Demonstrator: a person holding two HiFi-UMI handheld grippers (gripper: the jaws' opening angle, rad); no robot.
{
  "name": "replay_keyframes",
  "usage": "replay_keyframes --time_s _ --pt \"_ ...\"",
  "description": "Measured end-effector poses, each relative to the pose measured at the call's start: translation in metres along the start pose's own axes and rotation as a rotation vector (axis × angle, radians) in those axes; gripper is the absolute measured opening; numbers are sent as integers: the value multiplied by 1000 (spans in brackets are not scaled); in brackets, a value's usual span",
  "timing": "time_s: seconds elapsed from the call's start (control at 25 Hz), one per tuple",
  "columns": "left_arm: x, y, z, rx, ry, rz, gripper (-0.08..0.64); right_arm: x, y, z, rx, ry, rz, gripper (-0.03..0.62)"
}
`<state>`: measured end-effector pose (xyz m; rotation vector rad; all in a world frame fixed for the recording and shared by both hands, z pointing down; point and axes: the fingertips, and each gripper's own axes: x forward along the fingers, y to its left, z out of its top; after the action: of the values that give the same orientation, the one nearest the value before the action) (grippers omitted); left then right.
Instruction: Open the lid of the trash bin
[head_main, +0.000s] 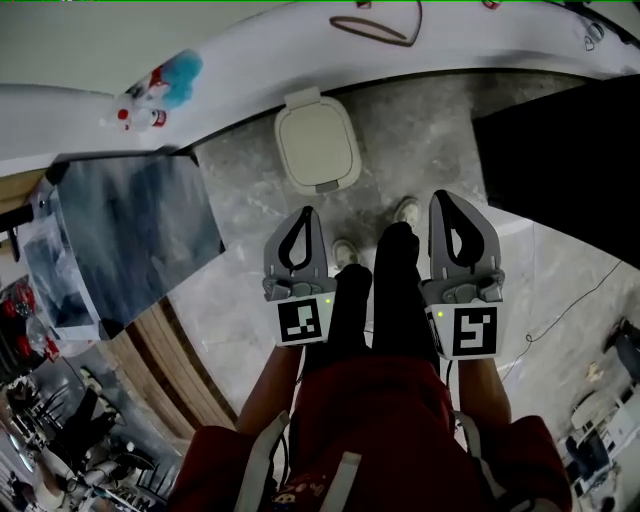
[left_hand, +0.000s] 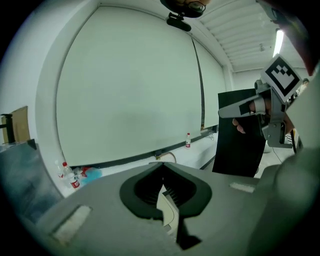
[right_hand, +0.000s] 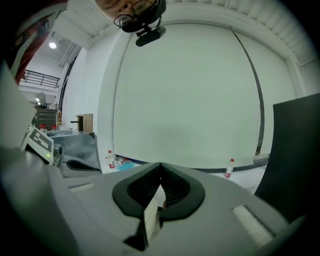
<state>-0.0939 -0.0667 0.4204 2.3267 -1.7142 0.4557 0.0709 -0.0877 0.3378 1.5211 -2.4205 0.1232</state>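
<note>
The cream trash bin (head_main: 317, 143) stands on the grey floor against the white wall base, its lid down. My left gripper (head_main: 308, 211) and right gripper (head_main: 441, 196) hang side by side above my legs, short of the bin and pointing toward it; neither touches it. The jaws of both meet at their tips with nothing held. In the left gripper view only a cream sliver of the bin (left_hand: 168, 206) shows through the loop of the shut left gripper (left_hand: 161, 164). The right gripper view gives a similar sliver of the bin (right_hand: 150, 214) below the right gripper (right_hand: 160, 165).
A grey covered box (head_main: 130, 235) sits at the left beside wooden planks (head_main: 175, 365). A black panel (head_main: 560, 150) stands at the right. Water bottles (head_main: 128, 117) lie by the wall. My shoes (head_main: 345, 252) are just short of the bin.
</note>
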Motion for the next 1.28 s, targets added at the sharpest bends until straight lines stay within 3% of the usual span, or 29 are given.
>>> replay_keyframes --time_s 0.16,0.28,0.56,1.04,1.28 --pt "14 -7 -44 -14 74 -6 6 17 4 -40 44 63 14 0" --pt "24 -11 -90 -41 152 -7 6 30 10 -80 25 99 38 0" --pt "46 -20 -172 -56 241 -29 6 40 23 -168 9 224 97 0" --pt "86 -25 -246 -29 311 -39 6 63 36 -254 21 286 147 0" --pt "97 -23 -282 58 400 -46 13 64 42 -273 16 307 180 0"
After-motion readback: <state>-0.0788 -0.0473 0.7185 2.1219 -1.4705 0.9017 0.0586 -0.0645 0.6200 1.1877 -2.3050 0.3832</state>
